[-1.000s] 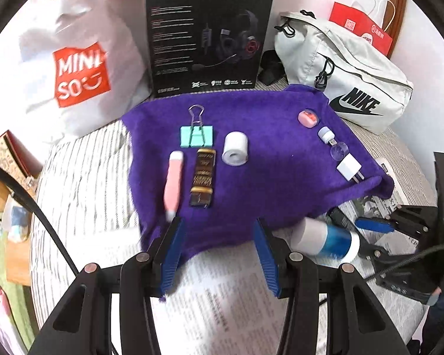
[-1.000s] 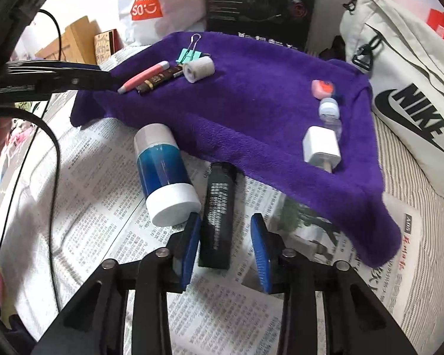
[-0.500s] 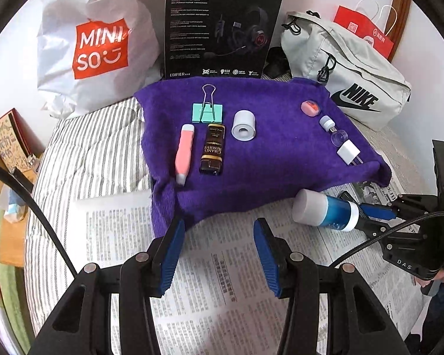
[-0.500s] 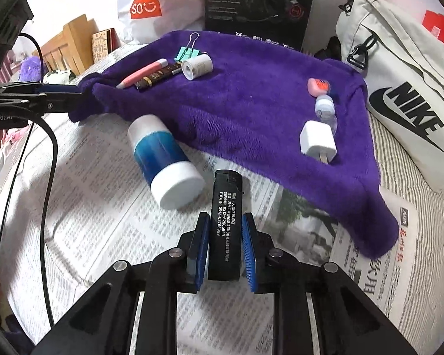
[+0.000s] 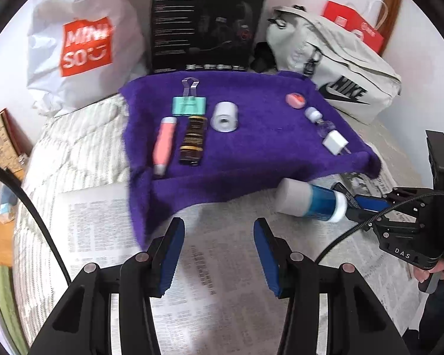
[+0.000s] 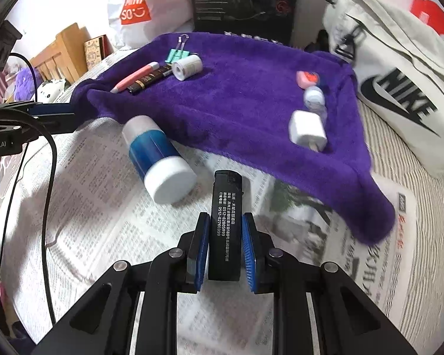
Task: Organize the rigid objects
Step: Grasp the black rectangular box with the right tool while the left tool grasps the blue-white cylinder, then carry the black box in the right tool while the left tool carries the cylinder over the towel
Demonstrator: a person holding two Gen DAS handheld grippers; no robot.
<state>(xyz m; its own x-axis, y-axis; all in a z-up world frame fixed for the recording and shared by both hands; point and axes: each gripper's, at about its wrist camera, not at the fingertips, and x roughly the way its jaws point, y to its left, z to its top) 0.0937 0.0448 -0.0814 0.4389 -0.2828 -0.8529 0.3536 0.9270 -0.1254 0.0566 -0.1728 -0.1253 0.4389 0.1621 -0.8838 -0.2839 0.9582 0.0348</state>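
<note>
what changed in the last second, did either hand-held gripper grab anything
The right hand-held gripper closed on the black lighter, which had lain loose on the newspaper between its open fingers. The left hand-held gripper drew back from the purple towel edge over the newspaper, open and empty. The blue and white bottle and the items on the towel stayed put.

On the purple fleece towel [image 6: 236, 100], a pink pen [image 5: 164, 145], a brown lighter [image 5: 194, 140] and a white tape roll [image 5: 224, 117] are laid side by side at the left, behind them a mint binder clip [image 5: 189, 105]. A white charger plug [image 6: 306, 128] is placed at the right edge. A blue-and-white bottle [image 6: 157, 159] is laid on newspaper [image 6: 103, 207] before the towel.
</note>
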